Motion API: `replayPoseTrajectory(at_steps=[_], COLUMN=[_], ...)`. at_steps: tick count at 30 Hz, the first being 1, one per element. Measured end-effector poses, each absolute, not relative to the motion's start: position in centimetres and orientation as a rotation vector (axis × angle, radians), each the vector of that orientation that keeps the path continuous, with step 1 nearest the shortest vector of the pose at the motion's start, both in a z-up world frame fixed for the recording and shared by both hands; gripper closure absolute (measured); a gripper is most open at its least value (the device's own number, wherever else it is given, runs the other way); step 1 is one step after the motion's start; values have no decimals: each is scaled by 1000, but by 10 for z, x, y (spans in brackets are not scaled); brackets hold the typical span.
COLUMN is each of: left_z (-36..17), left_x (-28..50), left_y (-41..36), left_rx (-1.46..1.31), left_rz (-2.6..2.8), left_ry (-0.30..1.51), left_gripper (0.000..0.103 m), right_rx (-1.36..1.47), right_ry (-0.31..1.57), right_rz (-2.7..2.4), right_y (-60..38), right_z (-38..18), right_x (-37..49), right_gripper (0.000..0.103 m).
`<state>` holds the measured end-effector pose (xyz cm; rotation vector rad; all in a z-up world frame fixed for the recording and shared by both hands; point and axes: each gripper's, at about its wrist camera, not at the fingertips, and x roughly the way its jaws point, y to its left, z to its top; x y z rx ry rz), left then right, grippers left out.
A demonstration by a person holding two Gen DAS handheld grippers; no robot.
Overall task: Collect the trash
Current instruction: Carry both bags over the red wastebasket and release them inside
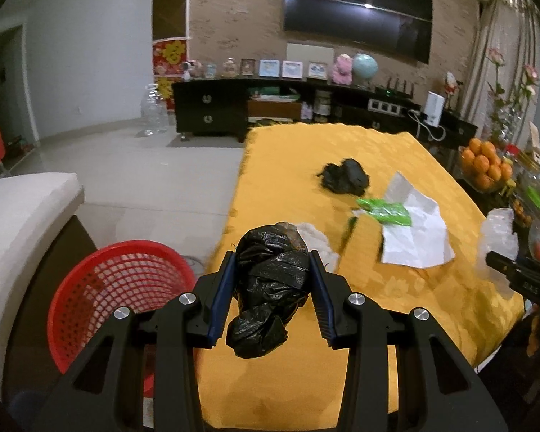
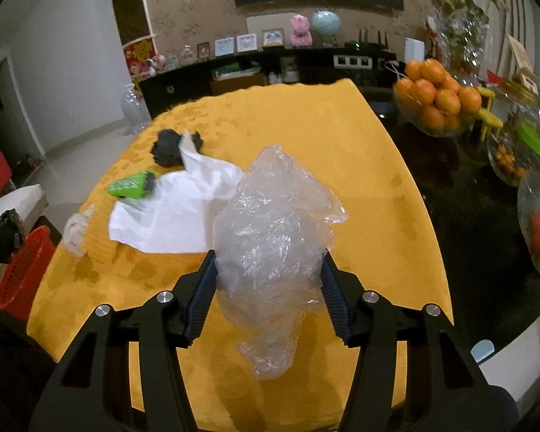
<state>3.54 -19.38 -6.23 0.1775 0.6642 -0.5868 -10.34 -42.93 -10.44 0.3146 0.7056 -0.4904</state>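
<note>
So there's a fair bit of trash here: two crumpled black plastic bags, one crumpled clear plastic bag, one flat white plastic bag, one green wrapper and one small whitish wad, all on or over the yellow tablecloth (image 1: pixel 396 151). The left gripper (image 1: pixel 273 262) has its blue-padded jaws about a bag-width apart and clamped on the first crumpled black plastic bag (image 1: pixel 270 288), which sits over the near left edge of the table, right next to the red mesh plastic basket (image 1: pixel 122 288) on the floor beside the table. The second black bag (image 1: pixel 345 176) lies further back on the cloth, well apart from the grippers. The right gripper (image 2: pixel 270 262) is likewise partly closed, jaws squeezing the crumpled clear plastic bag (image 2: pixel 273 230), held above the near middle of the table. Behind it the flat white plastic bag (image 2: pixel 183 208) lies on the cloth with the green wrapper (image 2: pixel 129 185) touching its left edge, and the small whitish wad (image 2: pixel 76 230) sits near the table's left edge. One bowl of oranges (image 2: pixel 435 97) stands off to the right.
</note>
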Motion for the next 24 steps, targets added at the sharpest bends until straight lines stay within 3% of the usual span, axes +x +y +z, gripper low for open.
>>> replayPoseTrajectory(at_steps=[24], left_z=[-44], left_x=[80], left_y=[-99], left_rx=[79], left_rz=[-336], left_ry=[620], left_gripper=[65], right_rx=[203], right_ry=[664], right_rz=[-255], right_y=[-338], right_z=[-54], right_x=[-13], right_gripper=[50])
